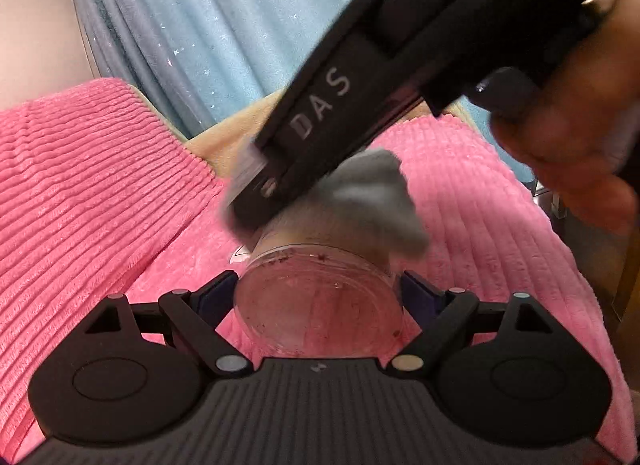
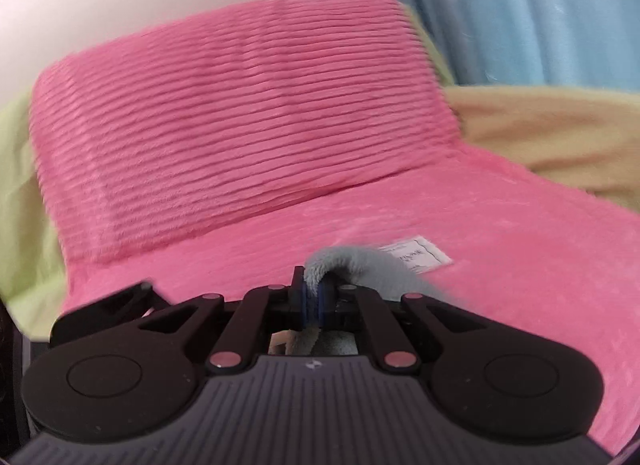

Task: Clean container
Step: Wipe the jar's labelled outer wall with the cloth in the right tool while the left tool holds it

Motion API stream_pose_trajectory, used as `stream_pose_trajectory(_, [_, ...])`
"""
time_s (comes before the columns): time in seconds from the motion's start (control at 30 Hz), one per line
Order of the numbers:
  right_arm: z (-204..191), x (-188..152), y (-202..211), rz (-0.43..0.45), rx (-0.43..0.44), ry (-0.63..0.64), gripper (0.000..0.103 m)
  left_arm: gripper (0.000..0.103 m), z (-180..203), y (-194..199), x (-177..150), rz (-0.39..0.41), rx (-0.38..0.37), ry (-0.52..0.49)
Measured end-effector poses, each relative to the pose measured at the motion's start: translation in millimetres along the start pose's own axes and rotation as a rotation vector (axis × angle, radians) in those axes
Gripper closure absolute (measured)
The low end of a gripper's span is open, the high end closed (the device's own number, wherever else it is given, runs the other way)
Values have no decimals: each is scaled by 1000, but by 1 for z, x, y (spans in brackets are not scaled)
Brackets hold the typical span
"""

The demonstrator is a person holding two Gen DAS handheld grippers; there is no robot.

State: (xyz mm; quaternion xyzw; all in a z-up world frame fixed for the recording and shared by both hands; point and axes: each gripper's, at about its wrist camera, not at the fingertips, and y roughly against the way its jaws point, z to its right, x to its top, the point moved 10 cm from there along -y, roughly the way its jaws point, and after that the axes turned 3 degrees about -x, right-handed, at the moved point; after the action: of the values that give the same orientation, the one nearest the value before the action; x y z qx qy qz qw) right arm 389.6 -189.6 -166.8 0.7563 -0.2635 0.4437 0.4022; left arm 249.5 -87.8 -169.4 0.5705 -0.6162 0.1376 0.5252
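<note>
My left gripper (image 1: 318,293) is shut on a clear round plastic container (image 1: 320,305), held base toward the camera; red specks dot its wall. My right gripper (image 1: 256,201) reaches in from the upper right, blurred, and presses a grey cloth (image 1: 380,193) at the container's far end. In the right wrist view the right gripper (image 2: 314,297) is shut on the grey cloth (image 2: 360,269), which bunches out past the blue pads (image 2: 326,301). The container does not show in the right wrist view.
A pink ribbed blanket (image 2: 400,233) covers the surface below, with a pink ribbed pillow (image 2: 240,113) behind it and a white label (image 2: 416,255) on it. A tan sheet (image 2: 540,129) and blue curtain (image 1: 220,17) lie beyond. A hand (image 1: 572,113) holds the right gripper.
</note>
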Motion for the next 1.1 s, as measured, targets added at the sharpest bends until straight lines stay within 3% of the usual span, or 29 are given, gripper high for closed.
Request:
stream_pose_trajectory(0.07, [3,0,0,0,9,-35,101,16,-1,1,1,3,-10,28])
stream_pose_trajectory(0.13, [-1,0,0,2,-6,8,101,15,-4,2,2,11,-29,76])
stream_pose_trajectory(0.27, [-1,0,1,2,-10,7,101,14,-19,8,4,42,-99,272])
stream_pose_trajectory(0.4, [1,0,2,2,-10,-7,101,14,-31,3,-4,22,-176,450])
stream_pose_trajectory(0.5, [0,0,4,2,-12,-4,100,15,-35,1,-8,10,-207,518])
stream_pose_trajectory(0.63, [-5,-1,6,-3,18,-20,99,15,-26,5,-7,15,-174,443])
stream_pose_trajectory(0.8, [-37,-11,6,-51,137,32,99,15,-4,6,-2,1,-33,88])
stream_pose_trajectory(0.87, [-47,-15,6,-66,159,64,99,15,3,4,-1,0,-11,15])
stream_pose_trajectory(1.0, [-36,-13,3,-61,141,43,101,15,8,1,-1,-1,0,-30])
stream_pose_trajectory(1.1, [-11,-4,3,-24,37,2,101,15,10,1,-1,1,1,-42])
